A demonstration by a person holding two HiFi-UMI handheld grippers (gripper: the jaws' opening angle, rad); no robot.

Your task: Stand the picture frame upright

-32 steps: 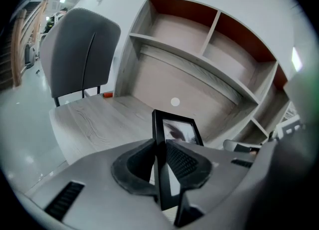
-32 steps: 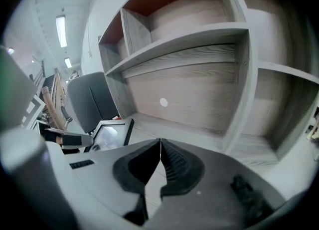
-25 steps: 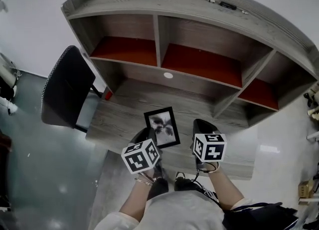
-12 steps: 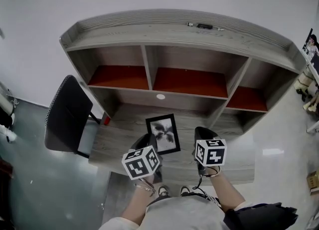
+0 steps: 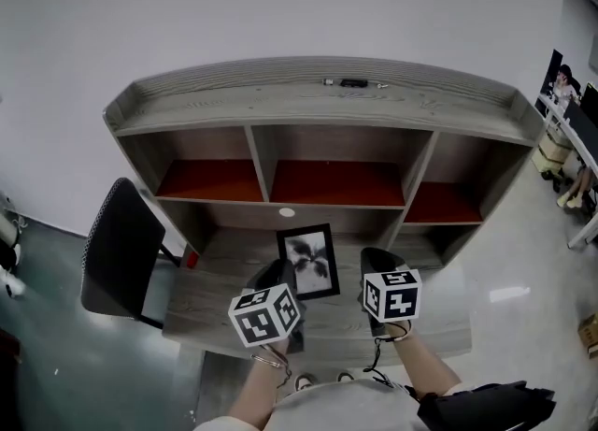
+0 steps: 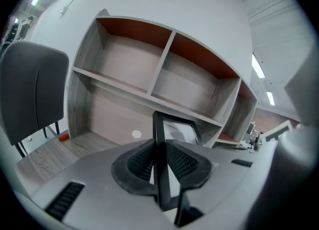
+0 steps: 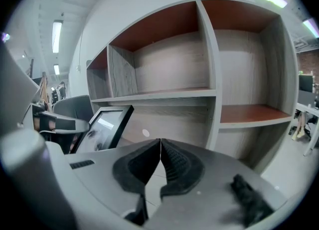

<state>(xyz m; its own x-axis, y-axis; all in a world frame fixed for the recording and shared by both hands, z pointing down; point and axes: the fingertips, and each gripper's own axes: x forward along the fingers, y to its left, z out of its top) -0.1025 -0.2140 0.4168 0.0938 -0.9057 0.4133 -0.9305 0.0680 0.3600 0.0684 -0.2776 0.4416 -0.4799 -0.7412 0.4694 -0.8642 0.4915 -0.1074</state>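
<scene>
While the left gripper (image 6: 160, 160) pinches its ribbed black jaws on the thin side edge of the black picture frame (image 5: 309, 262), the frame tilts over the middle of the grey wood-grain tabletop (image 5: 204, 300). The right gripper (image 7: 160, 161) jaws are pressed together, empty. Bare tabletop lies on both sides, and a mesh chair (image 5: 117, 251) stands at the left edge.

Head view looks steeply down, gripper views forward; all 3 share the shelves (image 5: 327, 146).
</scene>
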